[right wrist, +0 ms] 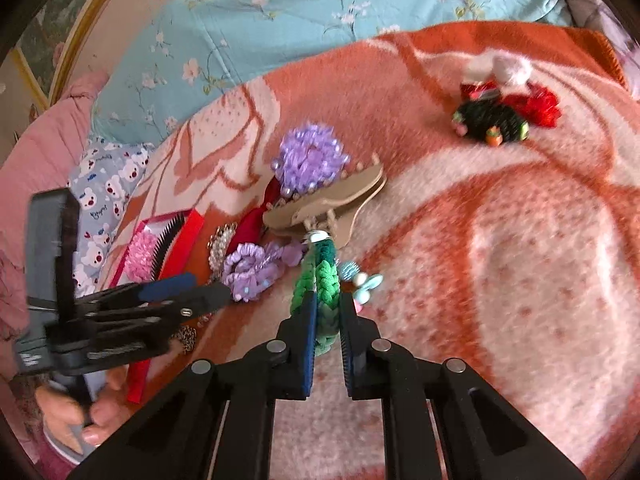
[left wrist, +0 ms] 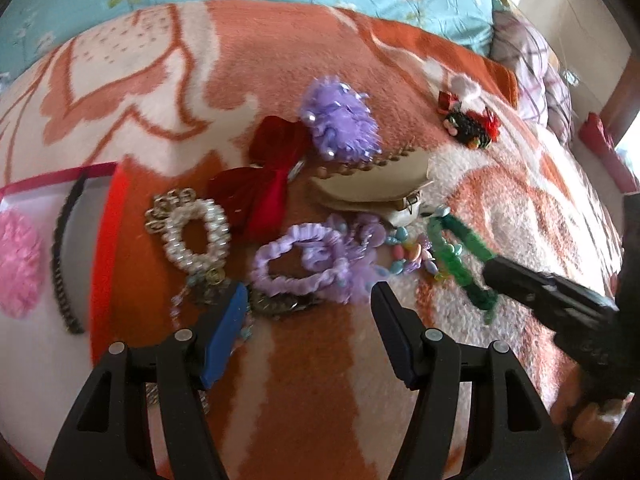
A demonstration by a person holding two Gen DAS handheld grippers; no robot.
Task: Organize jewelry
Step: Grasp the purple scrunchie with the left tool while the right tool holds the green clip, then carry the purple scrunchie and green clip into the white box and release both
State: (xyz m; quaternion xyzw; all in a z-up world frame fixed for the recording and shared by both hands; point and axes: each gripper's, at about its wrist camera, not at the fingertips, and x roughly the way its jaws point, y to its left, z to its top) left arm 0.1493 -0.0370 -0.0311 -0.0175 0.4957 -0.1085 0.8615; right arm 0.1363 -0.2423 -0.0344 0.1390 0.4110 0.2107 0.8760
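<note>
The green braided band [right wrist: 326, 280] sat between my right tongs' [right wrist: 328, 312] fingers, which had closed on its near end. It looked soft, light and springy, likely to flop, so I judged the thick braid the best hold. Just beyond the tips lay pastel beads [right wrist: 362, 280] and a stiff beige claw clip [right wrist: 340, 200]. My left tongs [left wrist: 308, 304] hung wide open and empty, a ruffled lilac scrunchie [left wrist: 296, 260] just ahead, a pearl ring [left wrist: 196, 232] ahead to the left, the red box [left wrist: 104, 240] farther left.
</note>
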